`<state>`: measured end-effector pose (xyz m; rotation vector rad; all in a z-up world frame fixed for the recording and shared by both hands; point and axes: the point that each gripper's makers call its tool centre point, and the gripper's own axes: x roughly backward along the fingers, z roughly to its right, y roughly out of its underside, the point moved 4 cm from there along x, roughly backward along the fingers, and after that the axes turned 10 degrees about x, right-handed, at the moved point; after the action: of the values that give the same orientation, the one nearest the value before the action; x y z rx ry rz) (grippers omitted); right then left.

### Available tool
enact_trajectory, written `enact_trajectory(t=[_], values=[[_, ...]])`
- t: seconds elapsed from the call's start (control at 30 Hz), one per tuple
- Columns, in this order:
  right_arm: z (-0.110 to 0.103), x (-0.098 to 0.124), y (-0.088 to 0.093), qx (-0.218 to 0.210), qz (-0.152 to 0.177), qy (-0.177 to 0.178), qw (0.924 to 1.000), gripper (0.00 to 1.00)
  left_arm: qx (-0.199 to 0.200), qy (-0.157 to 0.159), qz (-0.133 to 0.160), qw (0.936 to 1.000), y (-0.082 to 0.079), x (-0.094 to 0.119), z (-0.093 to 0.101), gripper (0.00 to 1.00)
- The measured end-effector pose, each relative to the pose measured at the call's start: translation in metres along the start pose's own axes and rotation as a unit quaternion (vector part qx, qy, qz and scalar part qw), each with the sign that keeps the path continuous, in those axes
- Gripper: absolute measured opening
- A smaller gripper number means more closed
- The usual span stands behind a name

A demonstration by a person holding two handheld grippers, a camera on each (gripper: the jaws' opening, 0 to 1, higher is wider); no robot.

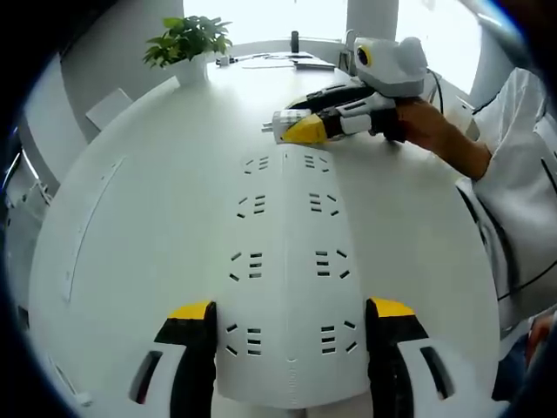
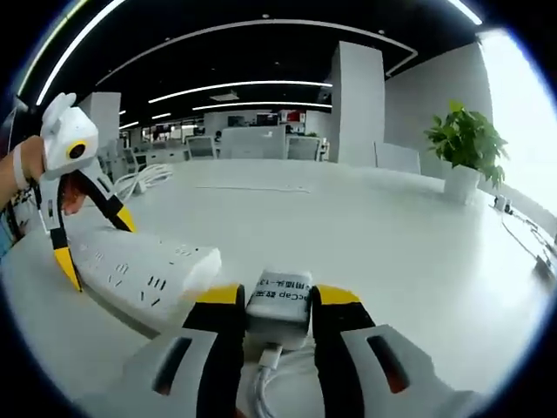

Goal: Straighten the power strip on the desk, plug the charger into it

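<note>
The power strip [image 1: 287, 287] lies flat on the white desk [image 1: 130, 226]. It is long, white and hard, with 2 rows of plug holes. In the left gripper view its near end sits between the 2 jaws of the left gripper [image 1: 291, 318]. The jaws stand apart, 1 on each side of the strip, and I cannot tell if they press it.

The right gripper [image 2: 277, 300] is closed tight on the charger [image 2: 280, 305], a small white block with a white cable [image 2: 265, 383] hanging from its near end. In the left gripper view this gripper is at the far end of the strip.

The strip looks stiff and light, and I think it will slide on the smooth desk. It is best held by its long sides. The charger is hard and a bit slippery, so hold its flat sides, not the soft cable.

A green plant [image 2: 466, 144] stands far off on the desk.
</note>
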<state>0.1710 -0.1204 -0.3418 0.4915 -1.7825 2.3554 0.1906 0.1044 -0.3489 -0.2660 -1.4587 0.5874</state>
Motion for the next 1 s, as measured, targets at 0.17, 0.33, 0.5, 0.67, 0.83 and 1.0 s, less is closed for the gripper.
enact_trajectory(t=[0.17,0.33,0.5,0.67,0.83,1.0], values=[[-0.0016,-0.0012,-0.0010,0.028,0.016,-0.048,0.9983,0.29,-0.001,0.000,-0.001,1.0000,0.0000,0.0002,0.0003,0.70],[0.0020,-0.0033,-0.0004,0.015,0.027,-0.103,0.9942,0.28,-0.001,0.001,-0.001,1.0000,0.0000,0.0004,0.0004,0.70],[-0.0005,-0.0025,-0.0008,0.057,0.036,-0.175,0.9823,0.28,-0.001,0.001,0.001,1.0000,0.0001,0.0005,0.0005,0.70],[-0.0003,-0.0018,0.0002,0.073,0.072,-0.251,0.9625,0.28,-0.001,0.001,-0.003,1.0000,-0.0001,0.0005,0.0003,0.70],[0.0009,-0.0039,-0.0006,0.069,0.068,-0.268,0.9587,0.28,-0.001,0.001,-0.003,1.0000,-0.0002,0.0006,0.0001,0.70],[-0.0051,-0.0068,0.0049,0.113,0.056,-0.249,0.9603,0.29,-0.001,0.001,-0.003,1.0000,-0.0004,0.0006,-0.0007,0.70]])
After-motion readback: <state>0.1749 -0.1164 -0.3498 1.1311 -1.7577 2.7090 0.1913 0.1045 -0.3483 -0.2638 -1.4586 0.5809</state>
